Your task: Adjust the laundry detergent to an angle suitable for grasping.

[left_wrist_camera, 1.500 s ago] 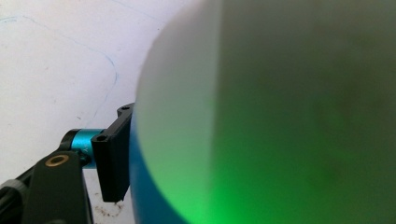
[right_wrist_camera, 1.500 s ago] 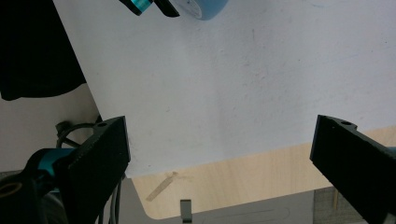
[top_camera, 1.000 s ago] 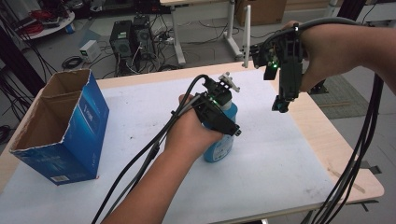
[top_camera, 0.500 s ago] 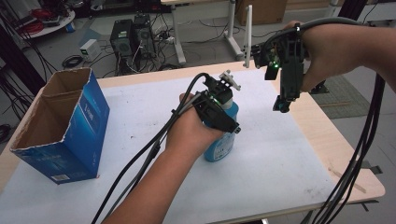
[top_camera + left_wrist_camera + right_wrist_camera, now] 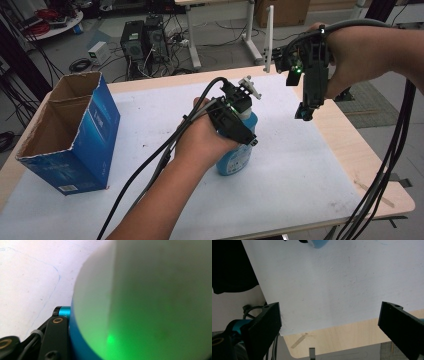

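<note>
The left gripper (image 5: 239,131) is clamped on the upright blue bottle (image 5: 235,157), apparently at its shoulder. The right gripper (image 5: 306,114) hangs to its right, jaws apart.

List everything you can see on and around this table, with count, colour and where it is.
bottle: one, blue, white trigger top, standing mid-table, clamped in the left gripper
box: one, blue cardboard, open top, left part of the table
mat: one, white, covering the table
table: one, light wood
computer tower: one, black, on the floor behind
left gripper: one, black, jaws just closed on the bottle
right gripper: one, black, held above the table's right side, jaws open and empty
</note>
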A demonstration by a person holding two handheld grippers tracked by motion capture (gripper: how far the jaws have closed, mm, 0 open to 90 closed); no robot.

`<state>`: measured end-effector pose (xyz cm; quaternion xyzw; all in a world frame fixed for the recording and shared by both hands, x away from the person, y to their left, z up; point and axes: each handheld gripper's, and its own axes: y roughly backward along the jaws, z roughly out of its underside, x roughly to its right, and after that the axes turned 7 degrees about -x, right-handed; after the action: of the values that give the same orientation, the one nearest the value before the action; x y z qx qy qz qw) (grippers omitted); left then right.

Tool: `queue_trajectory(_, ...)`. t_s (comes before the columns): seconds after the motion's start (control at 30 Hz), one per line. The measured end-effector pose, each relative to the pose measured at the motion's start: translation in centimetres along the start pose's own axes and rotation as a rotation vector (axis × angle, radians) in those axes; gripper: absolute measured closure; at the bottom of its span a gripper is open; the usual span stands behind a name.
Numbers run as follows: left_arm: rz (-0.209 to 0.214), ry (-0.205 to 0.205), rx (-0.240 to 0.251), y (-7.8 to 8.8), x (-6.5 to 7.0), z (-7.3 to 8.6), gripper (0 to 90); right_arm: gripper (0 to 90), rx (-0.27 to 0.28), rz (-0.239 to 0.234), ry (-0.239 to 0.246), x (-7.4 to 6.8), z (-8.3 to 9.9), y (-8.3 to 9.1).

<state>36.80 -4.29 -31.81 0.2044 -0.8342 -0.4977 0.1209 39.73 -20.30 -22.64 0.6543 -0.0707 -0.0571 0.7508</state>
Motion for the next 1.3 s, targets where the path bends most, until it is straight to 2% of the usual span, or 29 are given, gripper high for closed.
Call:
queue_trajectory(0.2,0.027,-0.017,0.009,2.4,-0.6,1.0,44.3,3.9,0.005,-0.002,0.012,-0.1,-0.4,0.1)
queue_trajectory(0.23,0.042,-0.024,0.005,3.3,-0.8,1.5,44.3,3.9,0.004,-0.001,0.021,-0.1,-0.7,0.1)
queue_trajectory(0.27,0.042,-0.024,0.005,3.3,-0.8,1.5,44.3,3.9,0.006,-0.002,0.022,-0.2,-0.8,0.1)
queue_trajectory(0.3,0.049,-0.029,-0.005,4.2,-1.1,1.9,44.3,3.9,0.002,-0.002,0.023,-0.2,-1.0,0.1)
queue_trajectory(0.37,0.049,-0.029,-0.005,4.2,-1.1,1.9,44.3,3.9,0.006,-0.003,0.029,-0.2,-1.2,0.1)
queue_trajectory(0.4,0.048,-0.059,-0.016,5.3,-1.3,2.5,44.3,3.9,0.011,-0.003,0.037,-0.3,-1.5,0.1)
queue_trajectory(0.6,0.064,-0.111,-0.023,8.1,-2.0,4.4,44.3,3.9,0.017,-0.010,0.060,-0.6,-2.7,0.1)
queue_trajectory(0.77,0.132,-0.180,-0.016,10.3,-3.0,6.0,44.2,3.9,0.022,-0.010,0.084,-0.7,-3.6,0.2)
queue_trajectory(0.93,0.200,-0.203,-0.002,11.7,-4.0,7.4,44.2,3.9,0.021,-0.012,0.106,-0.9,-4.5,0.3)
queue_trajectory(1.07,0.211,-0.219,0.011,12.6,-4.4,8.3,44.2,3.9,0.017,-0.013,0.112,-1.0,-5.2,0.2)
queue_trajectory(1.13,0.211,-0.244,0.006,12.8,-4.5,8.6,44.2,3.9,0.021,-0.016,0.124,-1.0,-5.6,0.2)
queue_trajectory(1.2,0.220,-0.253,0.008,13.0,-4.6,8.9,44.2,3.9,0.020,-0.016,0.127,-1.0,-5.9,0.2)
queue_trajectory(1.3,0.235,-0.296,0.009,13.2,-4.9,9.4,44.2,3.9,0.018,-0.014,0.125,-1.0,-6.1,0.1)
